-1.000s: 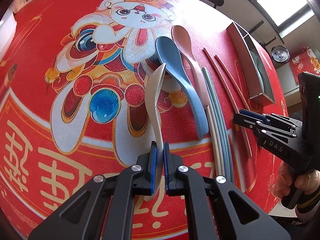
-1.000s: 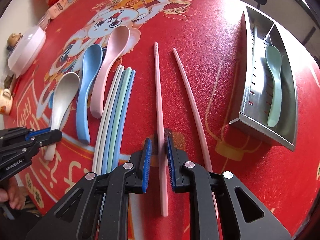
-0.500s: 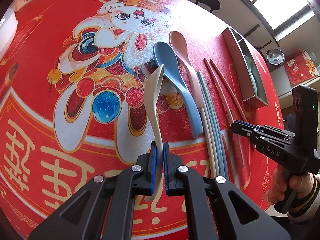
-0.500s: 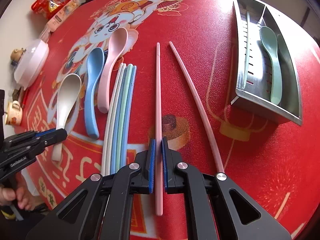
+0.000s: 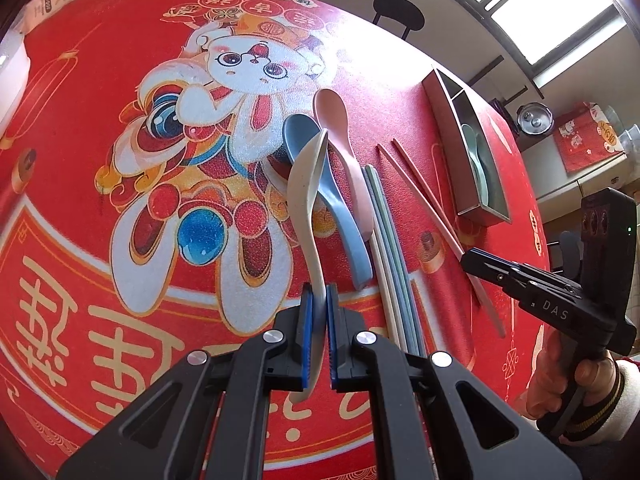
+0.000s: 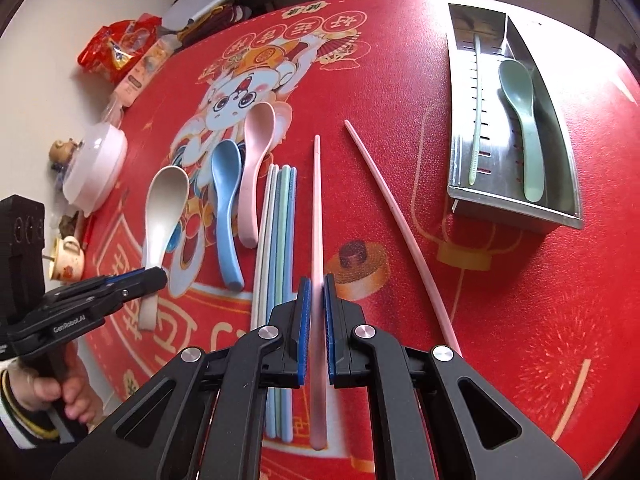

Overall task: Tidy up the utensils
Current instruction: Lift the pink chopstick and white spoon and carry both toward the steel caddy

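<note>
1. A rectangular stainless-steel organiser tray (image 6: 516,208) with a slotted wall sits at two o'clock on the counter (image 6: 520,300), which wears a red cloth printed with a cartoon rabbit. Its right-hand compartment holds a pale green plastic spoon (image 6: 520,120); the left-hand one holds a single pale green chopstick (image 6: 476,112).
2. The left claw (image 5: 318,320) is clamped narrowly on the handle of a cream-white plastic spoon (image 5: 306,184), whose bowl points away toward twelve o'clock and tilts onto its edge.
3. The right claw (image 6: 316,320) is pinched tight on a long pink plastic chopstick (image 6: 317,200), which runs straight out to twelve o'clock; its near end sticks out behind the pads.
4. A second pink chopstick (image 6: 396,220) lies slanted on the cloth at one o'clock of the right claw.
5. At eleven o'clock lie a bundle of white, blue and green chopsticks (image 6: 276,240), a blue plastic spoon (image 6: 226,200) and a pink plastic spoon (image 6: 254,168), side by side.
</note>
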A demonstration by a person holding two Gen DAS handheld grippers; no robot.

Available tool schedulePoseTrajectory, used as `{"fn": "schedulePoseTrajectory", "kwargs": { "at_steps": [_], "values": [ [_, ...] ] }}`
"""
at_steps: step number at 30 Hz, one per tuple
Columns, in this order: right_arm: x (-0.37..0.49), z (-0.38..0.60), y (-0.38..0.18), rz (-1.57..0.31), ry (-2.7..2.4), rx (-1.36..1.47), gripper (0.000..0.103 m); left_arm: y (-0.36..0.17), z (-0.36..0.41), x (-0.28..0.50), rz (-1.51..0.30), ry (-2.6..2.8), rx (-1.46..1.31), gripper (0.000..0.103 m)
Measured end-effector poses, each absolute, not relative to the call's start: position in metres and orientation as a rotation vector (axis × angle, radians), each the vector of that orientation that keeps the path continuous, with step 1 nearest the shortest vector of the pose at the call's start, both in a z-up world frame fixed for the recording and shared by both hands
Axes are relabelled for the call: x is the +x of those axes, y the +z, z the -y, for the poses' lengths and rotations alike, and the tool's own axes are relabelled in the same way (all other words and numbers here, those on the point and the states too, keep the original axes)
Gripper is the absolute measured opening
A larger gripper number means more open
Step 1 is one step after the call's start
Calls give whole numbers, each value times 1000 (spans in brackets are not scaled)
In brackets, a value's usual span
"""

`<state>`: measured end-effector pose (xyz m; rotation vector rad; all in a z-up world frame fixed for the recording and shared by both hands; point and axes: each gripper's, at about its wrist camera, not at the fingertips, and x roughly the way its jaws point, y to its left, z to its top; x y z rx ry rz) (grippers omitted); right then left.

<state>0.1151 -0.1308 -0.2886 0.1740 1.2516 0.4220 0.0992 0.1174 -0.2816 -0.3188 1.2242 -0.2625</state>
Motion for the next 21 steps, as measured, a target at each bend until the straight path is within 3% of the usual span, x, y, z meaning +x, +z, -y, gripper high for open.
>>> {"fn": "schedulePoseTrajectory", "kwargs": {
  "at_steps": [21],
  "values": [
    [121, 149, -240, -1088, 399, 208, 7, -264, -109, 108, -1184, -295, -335, 6]
  ]
}}
